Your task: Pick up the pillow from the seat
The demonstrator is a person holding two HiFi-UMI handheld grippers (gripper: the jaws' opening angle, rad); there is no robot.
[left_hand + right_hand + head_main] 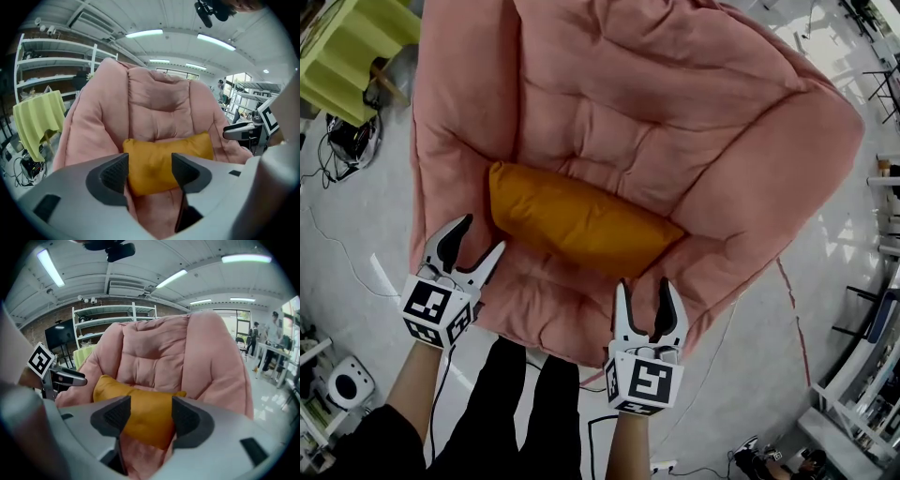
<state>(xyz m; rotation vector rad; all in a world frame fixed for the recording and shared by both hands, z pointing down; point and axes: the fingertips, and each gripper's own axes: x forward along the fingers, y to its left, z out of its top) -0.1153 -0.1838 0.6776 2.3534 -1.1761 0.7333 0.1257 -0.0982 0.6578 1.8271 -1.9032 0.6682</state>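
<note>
Ahead of my left tool [483,234] and right tool [644,285], both open and empty, one plump orange fabric pillow [581,220] lies across one pink quilted seat [675,103].

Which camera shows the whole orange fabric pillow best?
The head view: from above, the orange fabric pillow lies fully visible across the pink padded seat. Both gripper views see it from the front, its lower part hidden behind that gripper's own jaws.
</note>
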